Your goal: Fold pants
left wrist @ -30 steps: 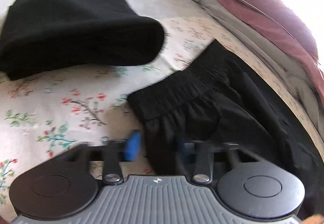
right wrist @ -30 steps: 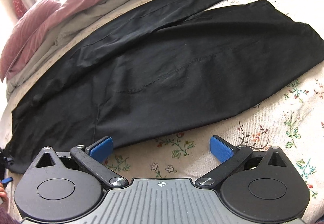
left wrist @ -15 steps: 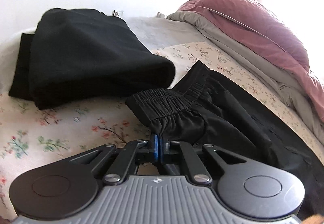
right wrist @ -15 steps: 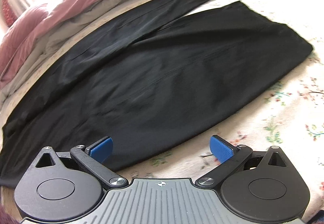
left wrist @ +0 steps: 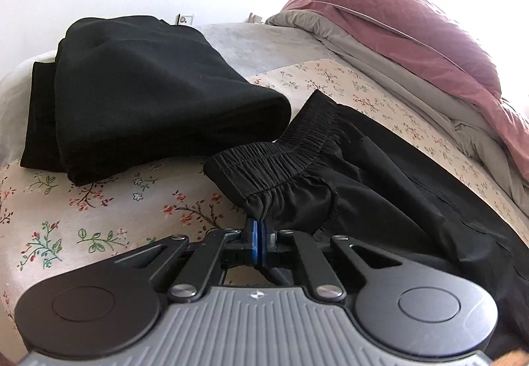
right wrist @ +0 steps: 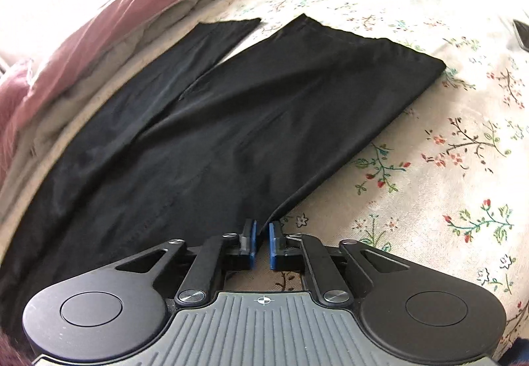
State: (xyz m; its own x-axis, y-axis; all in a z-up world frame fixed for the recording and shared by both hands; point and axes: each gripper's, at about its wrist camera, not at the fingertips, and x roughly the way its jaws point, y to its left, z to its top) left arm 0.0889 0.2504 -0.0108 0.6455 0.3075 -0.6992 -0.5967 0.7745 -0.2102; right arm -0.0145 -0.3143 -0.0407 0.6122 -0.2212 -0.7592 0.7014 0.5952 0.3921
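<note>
STATUS. Black pants (right wrist: 238,121) lie spread lengthwise on the bed (right wrist: 446,174), on the floral sheet, both legs flat and side by side w/ a narrow gap near the hems. Waistband (left wrist: 281,151) sits at the left-hand end, just beside a stack of folded black garments (left wrist: 139,95).

TONGS.
- Left tongs (left wrist: 257,235): clenched on the near corner of the waistband; fabric is bunched into the pads and pulled up off the sheet a little.
- Right tongs (right wrist: 261,242): nearly closed on the near edge of the near leg. A slim gap shows between the blue pads (right wrist: 253,240); cloth edge enters it at the tips. Judged as a grip on that edge, though how much fabric is caught is hard to read.

PROGRESS. Early stage, approx. Pants are laid out and both near-edge grip points are taken. No fold is made yet: legs are not stacked on each other. Left to do, by judgement: carry the near edge over onto the far leg, then fold lengthwise to a compact size.

NOT VISIBLE / UNCLEAR.
- Mid-section betw. waistband and legs is cut off in both views.
- Far waistband corner runs behind the folded stack's edge.
- Dark object at right frame edge, right wrist view: not identifiable.
- Pink duvet (left wrist: 413,35) borders the far leg; contact cannot be confirmed.
</note>
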